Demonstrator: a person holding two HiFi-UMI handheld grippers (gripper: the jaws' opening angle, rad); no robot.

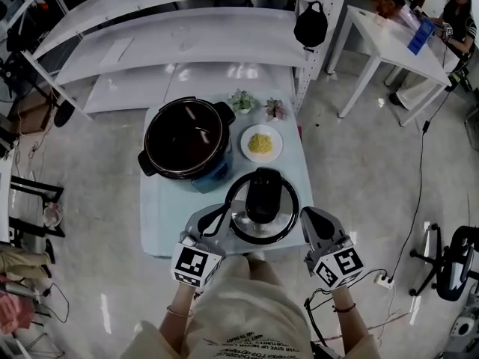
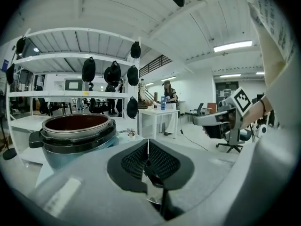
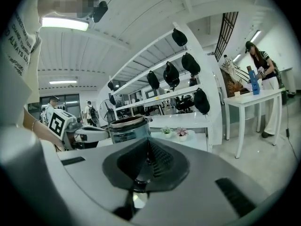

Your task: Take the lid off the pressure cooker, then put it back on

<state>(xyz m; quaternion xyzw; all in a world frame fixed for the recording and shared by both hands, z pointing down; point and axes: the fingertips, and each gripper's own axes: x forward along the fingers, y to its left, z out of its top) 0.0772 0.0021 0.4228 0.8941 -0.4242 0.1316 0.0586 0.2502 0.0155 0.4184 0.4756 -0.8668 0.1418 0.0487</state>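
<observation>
The open pressure cooker pot [image 1: 185,137] stands at the back left of a small pale table [image 1: 161,223]; it also shows as a pot [image 2: 75,131] in the left gripper view and as a pot [image 3: 128,128] in the right gripper view. Its round lid [image 1: 262,200], with a black handle on top, hangs over the table's near edge. My left gripper [image 1: 222,217] is shut on the lid's left rim and my right gripper [image 1: 303,217] on its right rim. A shiny strip of rim [image 2: 150,189] shows between the closed left jaws, and a similar rim [image 3: 138,198] between the right jaws.
A white plate of yellow food [image 1: 260,143] lies right of the pot, with two small potted plants [image 1: 242,100] [image 1: 275,109] behind it. White shelving [image 1: 187,43] stands beyond the table. A white desk [image 1: 397,43] with a person is far right. A chair [image 1: 453,264] stands at right.
</observation>
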